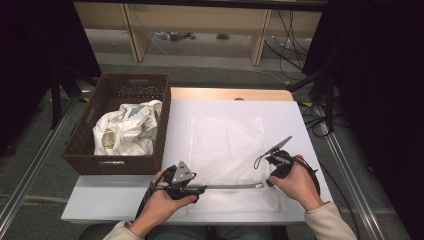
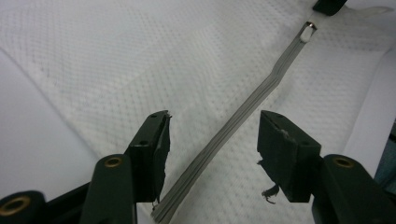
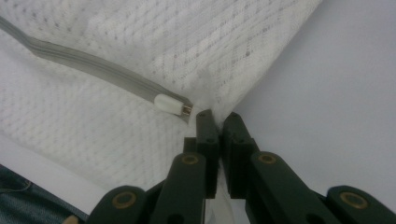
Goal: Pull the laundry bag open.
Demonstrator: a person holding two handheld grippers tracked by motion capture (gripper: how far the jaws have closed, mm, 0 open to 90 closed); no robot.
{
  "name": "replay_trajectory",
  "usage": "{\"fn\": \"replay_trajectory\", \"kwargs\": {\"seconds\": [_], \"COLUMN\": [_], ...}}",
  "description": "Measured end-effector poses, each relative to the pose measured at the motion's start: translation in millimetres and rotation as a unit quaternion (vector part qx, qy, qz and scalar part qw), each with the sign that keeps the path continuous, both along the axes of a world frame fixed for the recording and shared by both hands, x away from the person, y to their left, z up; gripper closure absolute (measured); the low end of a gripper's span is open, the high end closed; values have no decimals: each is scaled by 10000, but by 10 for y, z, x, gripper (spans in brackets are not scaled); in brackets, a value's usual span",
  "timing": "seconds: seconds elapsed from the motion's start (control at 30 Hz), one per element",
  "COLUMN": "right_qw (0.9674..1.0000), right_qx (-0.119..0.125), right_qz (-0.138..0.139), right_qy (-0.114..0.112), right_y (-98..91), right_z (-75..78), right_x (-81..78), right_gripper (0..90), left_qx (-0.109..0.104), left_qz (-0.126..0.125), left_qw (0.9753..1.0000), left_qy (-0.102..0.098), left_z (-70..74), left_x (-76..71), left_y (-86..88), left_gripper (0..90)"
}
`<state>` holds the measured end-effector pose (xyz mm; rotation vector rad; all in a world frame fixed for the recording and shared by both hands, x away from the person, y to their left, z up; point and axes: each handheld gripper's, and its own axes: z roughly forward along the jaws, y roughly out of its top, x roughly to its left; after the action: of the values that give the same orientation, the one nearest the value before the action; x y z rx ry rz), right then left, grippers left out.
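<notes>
A white mesh bag [image 1: 225,142] lies flat on the white table [image 1: 300,120]. Its grey zipper [image 1: 227,186] runs along the near edge, with the white pull [image 3: 169,103] at the right end. My left gripper [image 1: 202,189] is at the zipper's left end. Its jaws stand open, and the zipper tape [image 2: 243,112] passes between them [image 2: 212,135] untouched. My right gripper [image 1: 269,182] is shut on the bag's edge beside the pull, with mesh pinched between its tips [image 3: 219,119]. The pull [image 2: 307,31] and the right gripper's tip [image 2: 329,5] appear far off in the left gripper view.
A brown wicker basket [image 1: 85,150] stands against the table's left side and holds crumpled white cloth [image 1: 127,127]. The table's near edge [image 1: 100,217] lies just under my hands. Cables [image 1: 320,120] and a rail run along the floor to the right.
</notes>
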<state>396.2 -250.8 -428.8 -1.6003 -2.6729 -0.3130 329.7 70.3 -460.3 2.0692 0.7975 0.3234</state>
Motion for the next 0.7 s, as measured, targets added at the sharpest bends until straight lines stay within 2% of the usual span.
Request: {"fn": "replay_trajectory", "kwargs": {"seconds": [0.03,0.1,0.17,0.2,0.23,0.27,0.3,0.33,0.37,0.4,0.53,0.57,0.6,0.63,0.67,0.7], "right_qw": [10000,9999,9999,9999,9995,9998,9996,9996,9998,9999,9999,9999,9996,9998,9996,9995], "right_qx": [-14,31,12,27,29,21,66,66,57,47,76,76,85,127,172,178], "right_qz": [-7,-93,-141,-56,-317,-125,-253,-253,46,54,-25,-25,92,-32,61,51], "right_qy": [-35,-124,34,-126,-41,-147,-63,-63,-178,-125,-152,-152,-266,-148,-233,-254], "right_y": [4,29,46,39,78,54,70,70,41,51,83,83,75,86,80,82], "right_z": [15,72,127,120,146,138,163,163,164,183,247,247,249,278,287,290], "right_x": [-4,-31,-38,-33,-58,-39,-52,-52,-23,-28,-50,-50,-42,-57,-57,-60], "right_gripper": [871,871,871,871,871,871,871,871,871,871,871,871,871,871,871,871], "left_qx": [-175,-356,-351,-432,-500,-532,-543,-543,-513,-543,-431,-431,-400,-346,-374,-354], "left_qz": [-84,-101,-185,-251,-258,-329,-393,-393,-490,-539,-926,-926,-989,-1061,-1165,-1243], "left_qw": [9998,9993,9992,9987,9984,9980,9977,9977,9975,9971,9946,9946,9941,9936,9923,9915], "left_qy": [3,-20,-46,29,12,39,49,49,-4,-34,-181,-181,-204,-199,-207,-125], "left_z": [21,43,63,67,62,60,56,56,61,61,74,74,67,65,45,37], "left_x": [5,9,21,31,40,52,65,65,84,96,186,186,200,216,229,231], "left_y": [-32,-88,-134,-179,-224,-265,-346,-346,-401,-452,-660,-660,-715,-742,-840,-883], "left_gripper": [464,477,477,477,477,477,485,491,496,502,526,535,535,551,564,570]}}
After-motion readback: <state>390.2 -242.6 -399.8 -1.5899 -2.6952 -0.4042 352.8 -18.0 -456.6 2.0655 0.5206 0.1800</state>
